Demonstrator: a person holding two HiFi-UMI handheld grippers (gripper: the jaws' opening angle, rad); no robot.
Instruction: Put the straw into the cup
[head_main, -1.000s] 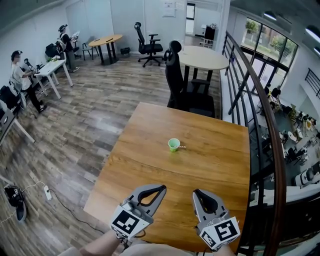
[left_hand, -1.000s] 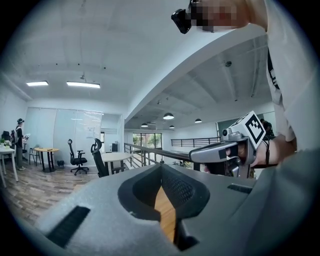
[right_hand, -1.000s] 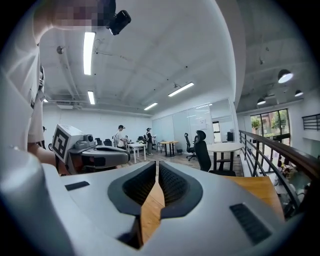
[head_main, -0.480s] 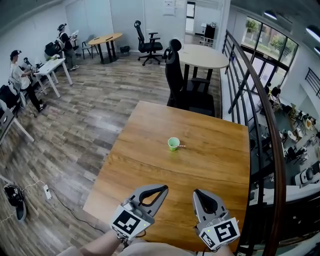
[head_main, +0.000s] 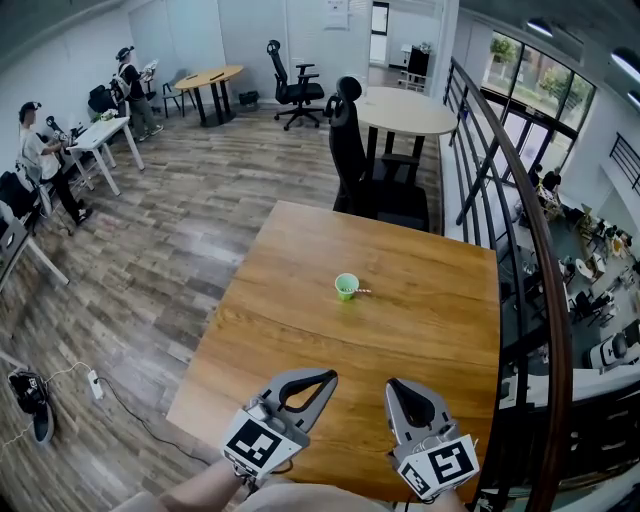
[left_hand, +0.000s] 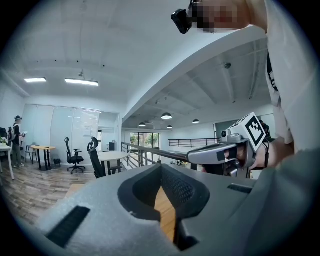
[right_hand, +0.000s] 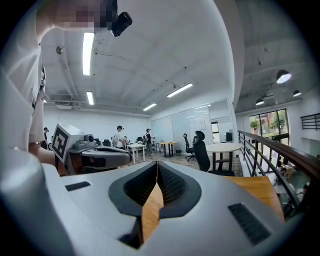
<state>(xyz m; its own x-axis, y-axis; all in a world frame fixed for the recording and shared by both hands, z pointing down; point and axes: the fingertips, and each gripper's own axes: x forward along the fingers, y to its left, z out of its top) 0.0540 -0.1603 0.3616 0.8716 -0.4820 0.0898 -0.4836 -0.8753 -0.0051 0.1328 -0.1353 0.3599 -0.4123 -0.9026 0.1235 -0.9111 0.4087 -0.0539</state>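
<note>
Wooden table (head_main: 300, 330) fills our view, with the task's things out at its middle, well apart from us. We hold the left gripper (head_main: 323, 377) and right gripper (head_main: 393, 385) low over the near edge, side by side, pointing far, each with its jaws pressed together on nothing. The green cup (head_main: 347, 287) stands upright. The straw (head_main: 362, 292), we judge, is the sliver at its right side; whether it is lying or leaning is too small to tell.

So a big wooden table (head_main: 400, 340) is carrying everything here. A small green cup (head_main: 346, 287) is standing upright around the middle of it, and a short pale straw (head_main: 364, 292) is lying flat on the wood just beside the cup's right side.
</note>
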